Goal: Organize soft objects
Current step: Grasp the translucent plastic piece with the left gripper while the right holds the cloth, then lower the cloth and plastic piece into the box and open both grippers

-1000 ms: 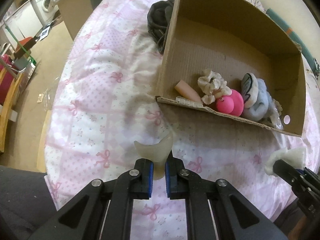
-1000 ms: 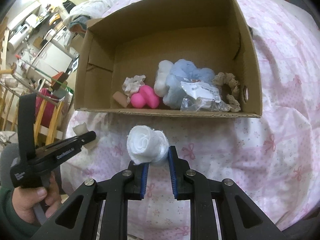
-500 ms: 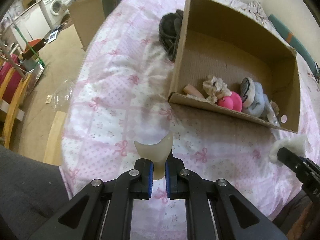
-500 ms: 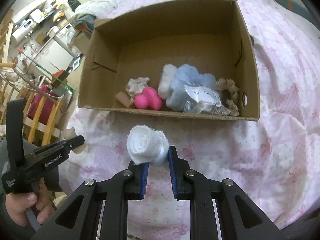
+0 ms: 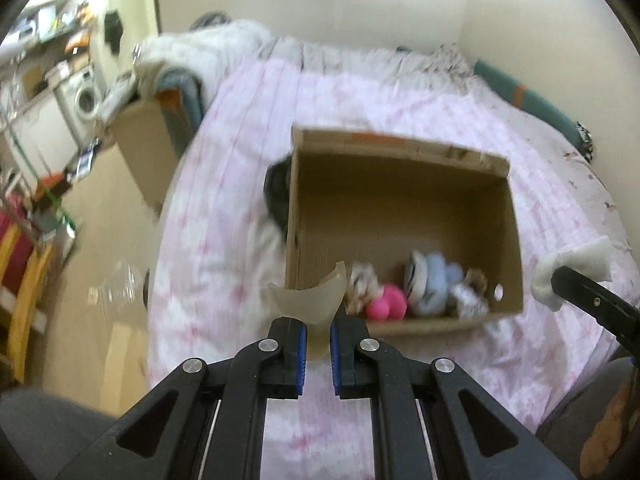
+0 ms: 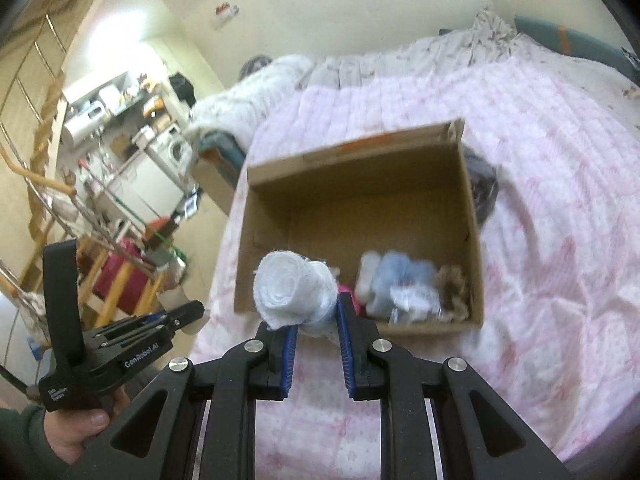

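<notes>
My left gripper [image 5: 318, 334] is shut on a pale, translucent crescent-shaped soft piece [image 5: 310, 300], held up in front of the near left corner of an open cardboard box [image 5: 400, 216]. In the right wrist view my right gripper [image 6: 314, 326] is shut on a white rolled cloth [image 6: 292, 290], raised before the same cardboard box [image 6: 360, 208]. Along the box's near wall lie a pink toy [image 5: 386, 300], a blue plush [image 5: 434, 284], a cream scrunchie [image 5: 362, 282] and a beige scrunchie [image 6: 452, 286]. The right gripper's tip with its white cloth [image 5: 576, 276] shows at the right of the left wrist view.
The box sits on a bed with a pink bow-patterned quilt [image 5: 224, 216]. A dark bundle [image 5: 276, 192] lies against the box's left outer wall. Beside the bed stand another cardboard box [image 5: 144, 144], a washing machine [image 5: 86, 100] and a red and yellow rack [image 6: 120, 280]. A hand [image 6: 76, 428] grips the left tool.
Both grippers have risen and tilted up, each still holding its piece. The box now looks smaller and farther, and the far wall and the head of the bed have come into view.
</notes>
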